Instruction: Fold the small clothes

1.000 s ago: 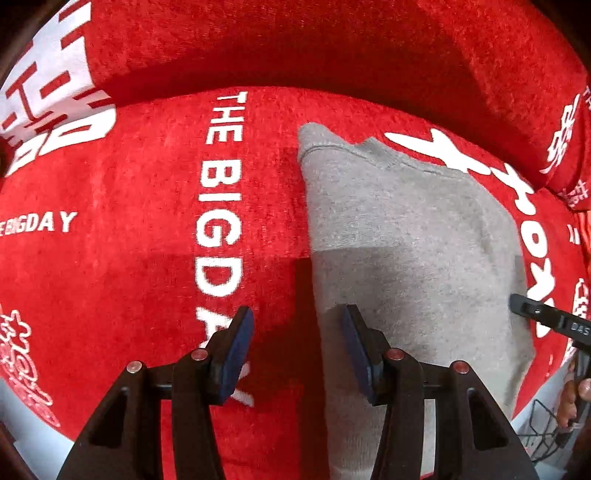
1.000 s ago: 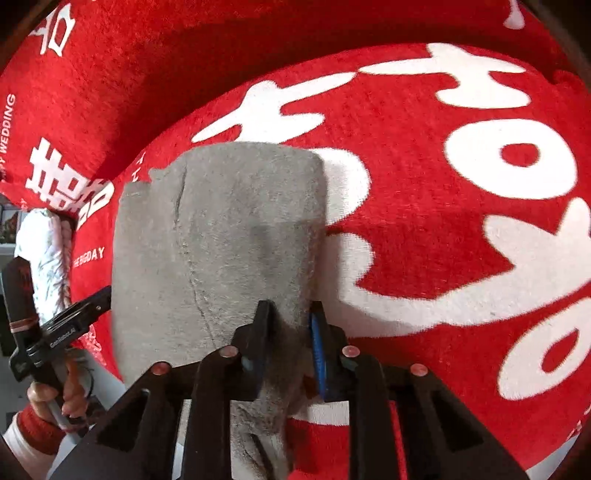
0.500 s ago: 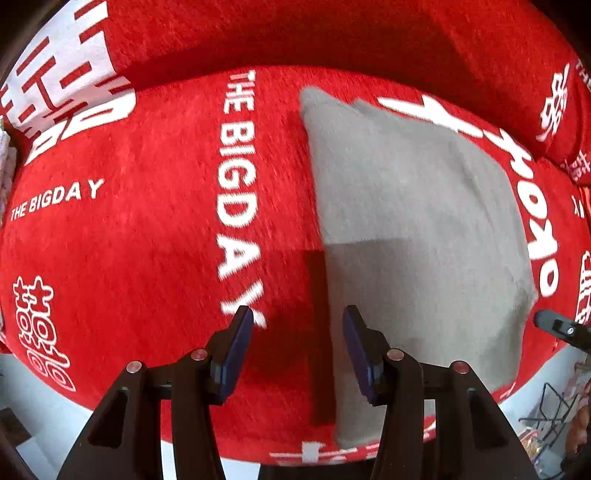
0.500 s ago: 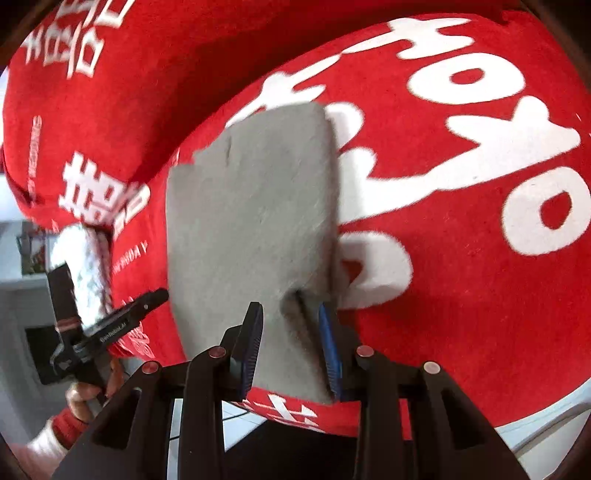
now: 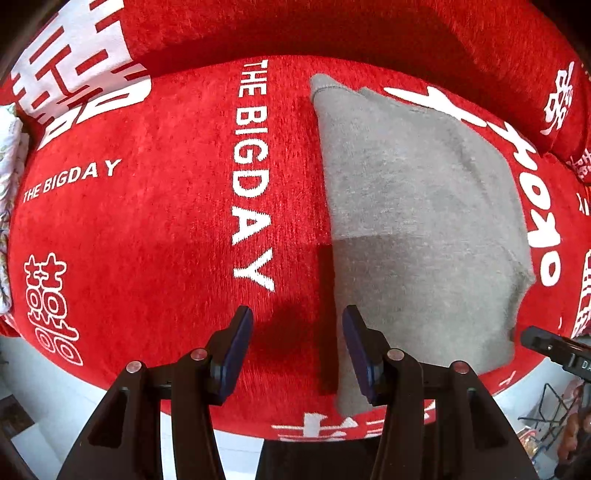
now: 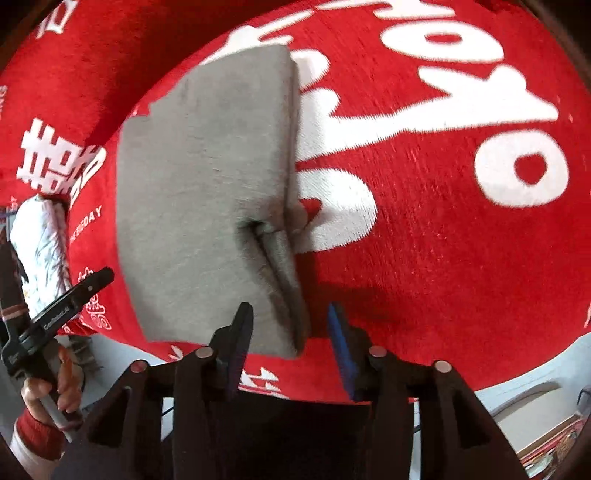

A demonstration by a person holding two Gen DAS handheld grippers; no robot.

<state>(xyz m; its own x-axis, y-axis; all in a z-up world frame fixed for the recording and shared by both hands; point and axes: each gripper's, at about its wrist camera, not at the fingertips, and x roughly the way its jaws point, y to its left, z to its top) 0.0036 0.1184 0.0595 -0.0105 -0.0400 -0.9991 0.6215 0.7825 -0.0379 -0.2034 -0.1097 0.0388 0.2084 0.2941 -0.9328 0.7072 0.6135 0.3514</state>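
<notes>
A folded grey garment (image 5: 413, 206) lies flat on the red blanket with white lettering (image 5: 147, 229). My left gripper (image 5: 297, 332) hangs open above the blanket, its right finger over the garment's left edge, nothing between the pads. In the right wrist view the garment (image 6: 199, 177) shows a pinched crease near its right edge. My right gripper (image 6: 290, 326) is above the garment's near right corner. Its jaws are opening, and the pads stand clear of the cloth. The other gripper shows in each view: the left (image 6: 70, 301), and a tip of the right (image 5: 554, 347).
The red sofa back (image 5: 332, 33) rises behind the seat. A white patterned cloth (image 6: 40, 251) lies at the seat's left end. The blanket's front edge drops to a pale floor (image 5: 44, 387). A wire rack (image 5: 546, 413) stands low on the right.
The right jaws parted and let go of the garment's near right corner, which now lies on the blanket. Both grippers lifted and drew back, so more of the seat shows.
</notes>
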